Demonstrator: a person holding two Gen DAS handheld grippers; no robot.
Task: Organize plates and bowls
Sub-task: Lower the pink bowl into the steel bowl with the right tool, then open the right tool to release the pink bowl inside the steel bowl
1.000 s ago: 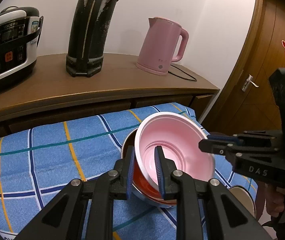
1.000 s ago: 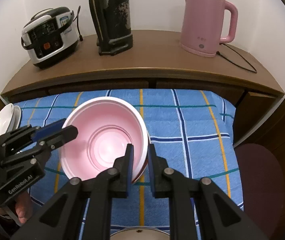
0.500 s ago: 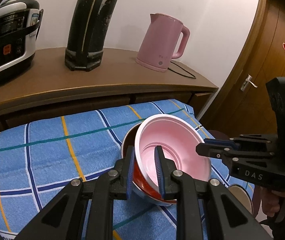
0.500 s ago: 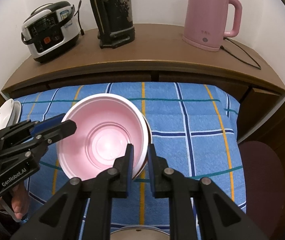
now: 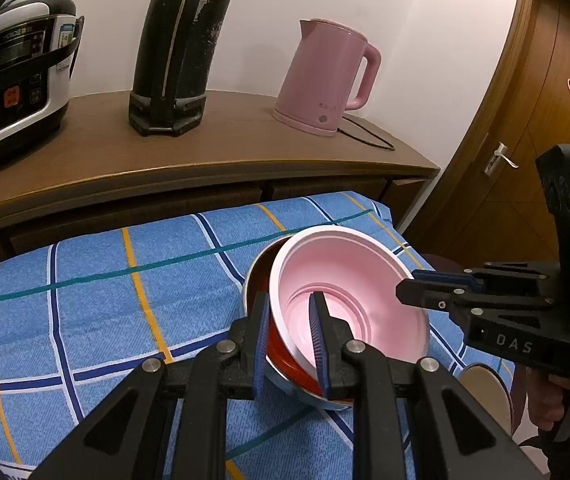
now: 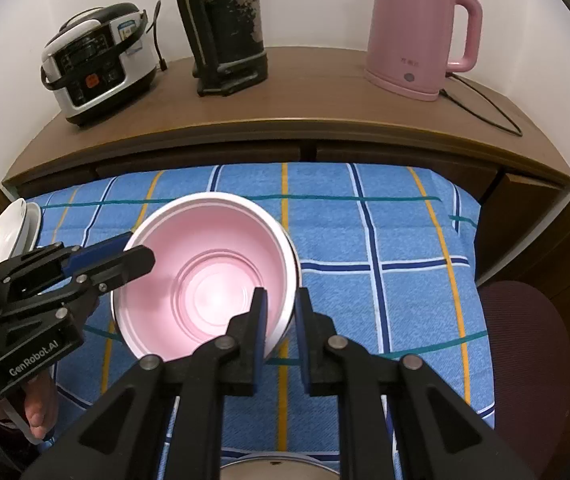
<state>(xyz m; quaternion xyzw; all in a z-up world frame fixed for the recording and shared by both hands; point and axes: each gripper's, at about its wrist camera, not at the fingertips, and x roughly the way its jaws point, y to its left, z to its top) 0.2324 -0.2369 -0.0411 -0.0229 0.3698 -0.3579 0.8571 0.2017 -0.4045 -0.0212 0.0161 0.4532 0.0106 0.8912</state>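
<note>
Grippers (image 5: 289, 336) (image 6: 281, 316) — both on pink bowl (image 6: 209, 284)

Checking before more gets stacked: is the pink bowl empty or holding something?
Empty: the pink bowl shows only its bare ringed bottom in both views.

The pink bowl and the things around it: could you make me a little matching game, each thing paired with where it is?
Things:
1. pink bowl
2. pink kettle
3. rice cooker
4. flowered plate

Places:
A. right end of the wooden counter
B. left edge of the blue checked cloth
C. gripped at its rim on both sides
D. left end of the wooden counter

Pairs: 1-C, 2-A, 3-D, 4-B
</note>
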